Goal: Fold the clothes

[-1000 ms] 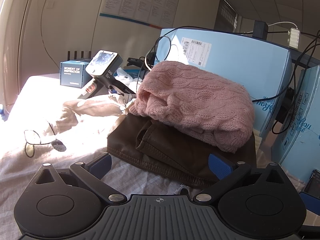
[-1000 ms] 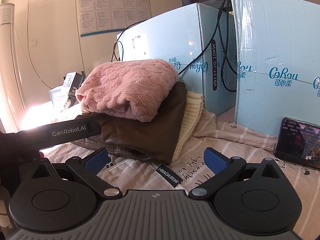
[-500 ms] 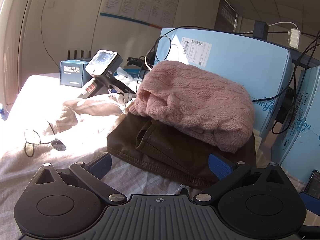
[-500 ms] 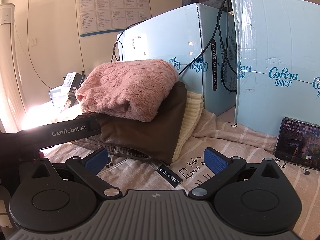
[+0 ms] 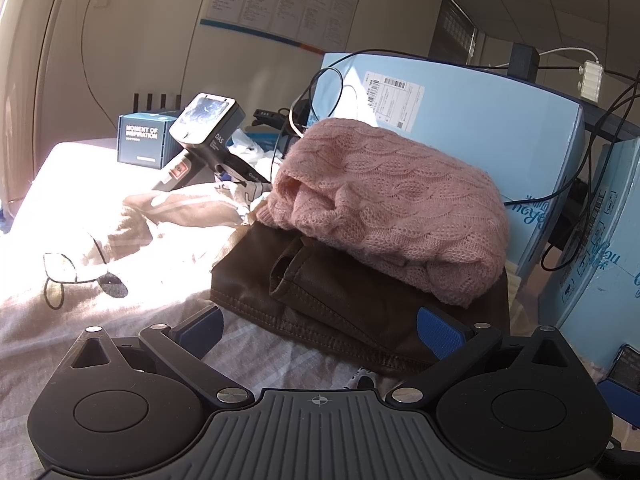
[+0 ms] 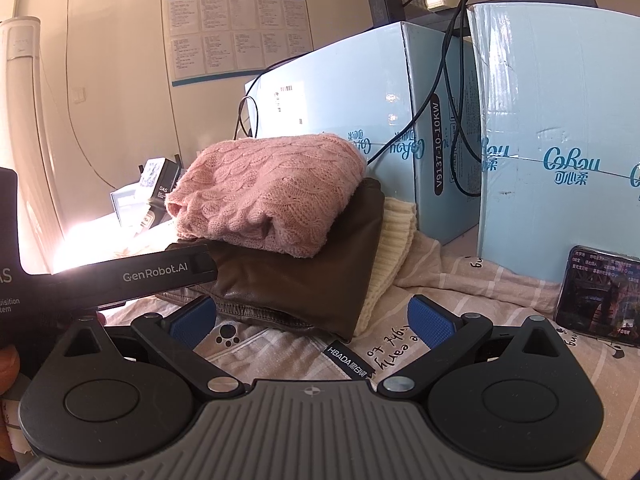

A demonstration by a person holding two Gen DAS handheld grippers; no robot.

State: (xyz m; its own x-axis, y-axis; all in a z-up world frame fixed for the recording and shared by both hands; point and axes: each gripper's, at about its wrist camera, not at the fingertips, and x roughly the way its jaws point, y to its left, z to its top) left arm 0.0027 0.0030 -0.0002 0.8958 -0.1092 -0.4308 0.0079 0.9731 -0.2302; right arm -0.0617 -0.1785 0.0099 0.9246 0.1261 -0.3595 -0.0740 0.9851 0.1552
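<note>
A folded pink knit sweater (image 5: pixel 384 200) (image 6: pixel 268 196) lies on top of a folded dark brown leather garment (image 5: pixel 344 304) (image 6: pixel 292 284). A cream ribbed knit (image 6: pixel 392 264) peeks out under them on the right. The stack sits on a striped pale bedsheet (image 6: pixel 460 304). A crumpled beige garment (image 5: pixel 180 216) lies left of the stack in bright sun. My left gripper (image 5: pixel 320 328) is open, just short of the brown garment's near edge, nothing between its fingers. My right gripper (image 6: pixel 312 320) is open too, in front of the stack's corner. The left gripper's body (image 6: pixel 120 280) crosses the right wrist view.
Tall light-blue cartons (image 6: pixel 552 148) (image 5: pixel 460 120) with cables stand right behind the stack. A phone (image 6: pixel 600 292) leans against one carton. A spare handheld device (image 5: pixel 204 140) and a small blue box (image 5: pixel 144 140) lie at the back left. Part of a hand (image 6: pixel 8 364) shows at the left edge.
</note>
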